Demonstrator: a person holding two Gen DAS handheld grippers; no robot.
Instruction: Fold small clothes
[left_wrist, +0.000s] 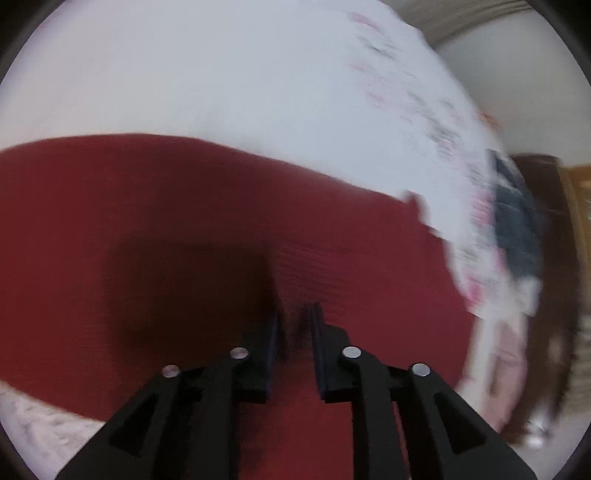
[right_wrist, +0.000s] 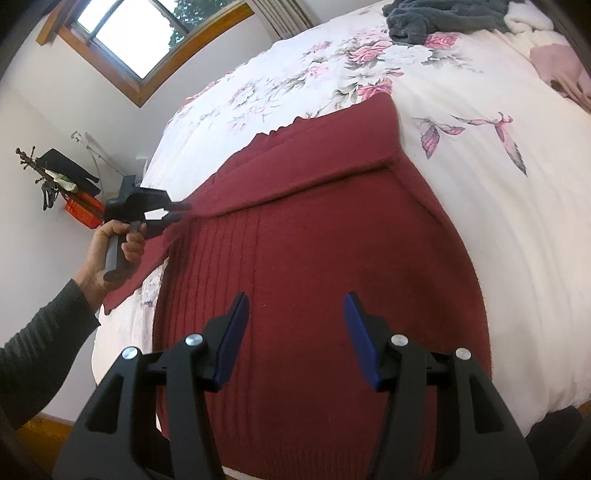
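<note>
garment: dark red ribbed knit sweater (right_wrist: 325, 266), spread flat on the white floral-print bedspread (right_wrist: 480, 192), top part folded over
left gripper (right_wrist: 173, 216): fingers nearly closed, pinching the sweater's left edge
right gripper (right_wrist: 295, 332): fingers wide, nothing between, above the hem
nearby: grey fleece heap (right_wrist: 436, 16) and pink cloth (right_wrist: 561, 66) at the far end, well apart
left-wrist view: blurred
</note>
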